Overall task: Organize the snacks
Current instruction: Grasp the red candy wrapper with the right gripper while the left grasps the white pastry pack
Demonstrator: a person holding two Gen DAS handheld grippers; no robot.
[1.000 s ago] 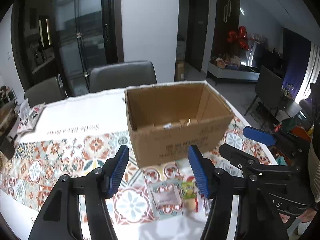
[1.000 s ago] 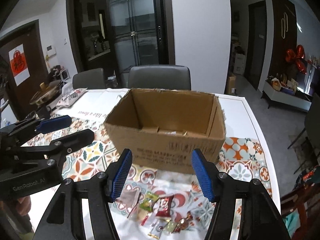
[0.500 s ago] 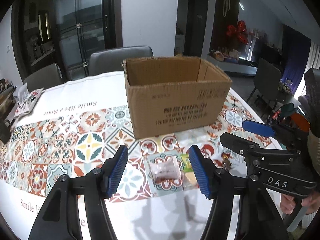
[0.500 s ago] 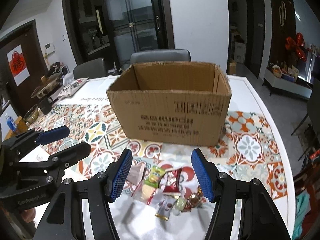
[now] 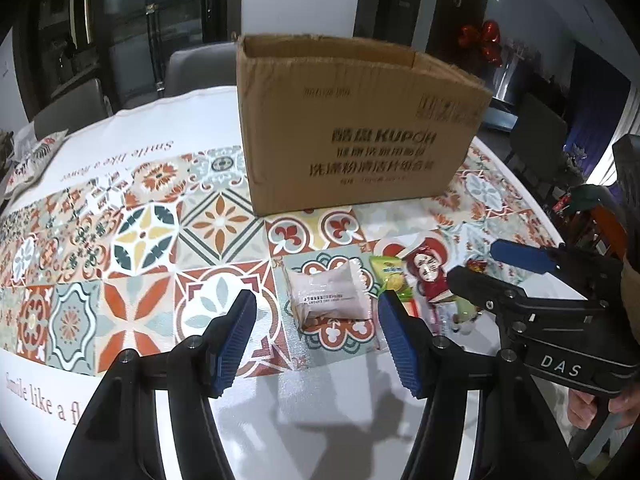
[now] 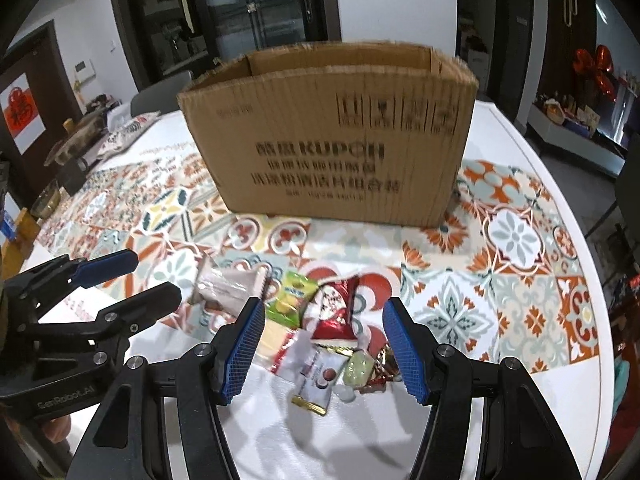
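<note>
An open cardboard box (image 5: pixel 356 132) stands on the patterned tablecloth; it also shows in the right wrist view (image 6: pixel 332 136). In front of it lies a small heap of snacks: a pale pink wrapped pastry (image 5: pixel 328 296) (image 6: pixel 228 284), a green packet (image 5: pixel 390 274) (image 6: pixel 290 296), a red packet (image 5: pixel 426 276) (image 6: pixel 336 308) and several small candies (image 6: pixel 360 368). My left gripper (image 5: pixel 316 334) is open and empty, low over the table just short of the pastry. My right gripper (image 6: pixel 324 342) is open and empty, over the red packet and candies.
Grey chairs (image 5: pixel 200 64) stand behind the table. A printed bag (image 5: pixel 34 160) lies at the far left of the table, and bowls and a pot (image 6: pixel 68 152) show there in the right wrist view. The table's rounded edge (image 6: pixel 592 320) runs close on the right.
Both grippers have dropped from above the box rim down towards the table and closer to the snack heap. The box's inside is no longer visible. Both stay open.
</note>
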